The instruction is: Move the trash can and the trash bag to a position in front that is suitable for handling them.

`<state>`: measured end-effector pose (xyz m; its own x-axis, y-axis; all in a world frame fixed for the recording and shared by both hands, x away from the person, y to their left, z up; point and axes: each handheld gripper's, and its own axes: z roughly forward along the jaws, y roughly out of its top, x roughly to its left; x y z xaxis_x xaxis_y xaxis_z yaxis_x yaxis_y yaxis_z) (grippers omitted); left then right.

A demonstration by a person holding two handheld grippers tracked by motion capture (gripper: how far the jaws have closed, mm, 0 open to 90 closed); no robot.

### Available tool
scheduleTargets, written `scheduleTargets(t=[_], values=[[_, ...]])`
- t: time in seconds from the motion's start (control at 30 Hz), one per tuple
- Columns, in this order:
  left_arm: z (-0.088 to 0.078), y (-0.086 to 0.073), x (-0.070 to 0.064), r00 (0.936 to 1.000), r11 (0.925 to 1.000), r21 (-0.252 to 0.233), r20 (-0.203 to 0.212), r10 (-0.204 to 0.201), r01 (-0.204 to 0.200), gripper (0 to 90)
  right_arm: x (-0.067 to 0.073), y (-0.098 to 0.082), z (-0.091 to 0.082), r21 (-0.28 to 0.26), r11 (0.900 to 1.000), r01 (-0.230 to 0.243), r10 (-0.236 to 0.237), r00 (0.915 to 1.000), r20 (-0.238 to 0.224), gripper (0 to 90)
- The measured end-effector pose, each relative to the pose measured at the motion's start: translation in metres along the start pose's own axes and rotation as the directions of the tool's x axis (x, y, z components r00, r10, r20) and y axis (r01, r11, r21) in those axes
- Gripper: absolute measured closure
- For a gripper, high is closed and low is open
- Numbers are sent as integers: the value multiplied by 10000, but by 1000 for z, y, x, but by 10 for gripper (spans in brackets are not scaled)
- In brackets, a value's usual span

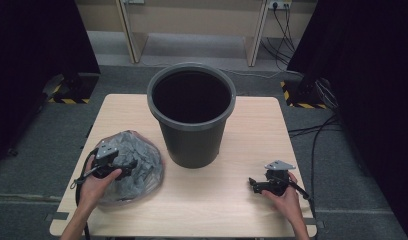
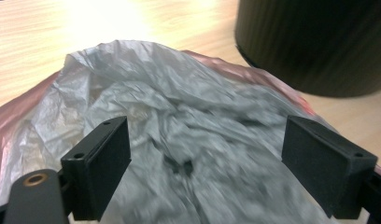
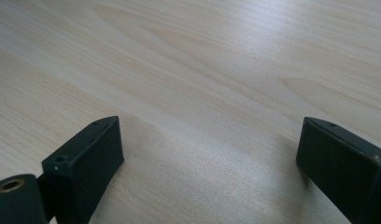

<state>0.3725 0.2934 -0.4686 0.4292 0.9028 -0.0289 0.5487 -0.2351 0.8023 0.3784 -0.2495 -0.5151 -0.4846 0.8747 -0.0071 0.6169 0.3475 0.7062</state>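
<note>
Left gripper (image 1: 126, 167) released, jaws wide over crumpled grey bag (image 1: 137, 155), near-left on surface (image 1: 217, 200), beside bin (image 1: 192, 115). Pinch one raised fold, not the bulk. Right gripper (image 1: 253, 183) released, idle near-right.
</note>
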Motion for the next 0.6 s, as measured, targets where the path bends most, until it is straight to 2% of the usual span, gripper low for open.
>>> scheduleTargets(t=[0.17, 0.23, 0.33, 0.6], values=[[-11, -7, -6, 10000, 10000, -58, 33, 59, -59, 149, 0, 0, 0, 1, 10000, 0, 0, 10000, 1, 76], [-10, -11, -8, 9999, 9999, -35, -80, 114, -114, 149, 0, 0, 0, 2, 10000, 0, 0, 10000, 1, 76], [-6, -16, -8, 9999, 10000, 0, -119, -6, 6, 149, 0, 0, 0, -1, 10000, 1, -1, 10000, 2, 76], [-6, -17, -10, 9997, 9999, -150, -245, 56, -60, 149, 0, 0, 0, -1, 10000, 1, -1, 10000, 0, 76]])
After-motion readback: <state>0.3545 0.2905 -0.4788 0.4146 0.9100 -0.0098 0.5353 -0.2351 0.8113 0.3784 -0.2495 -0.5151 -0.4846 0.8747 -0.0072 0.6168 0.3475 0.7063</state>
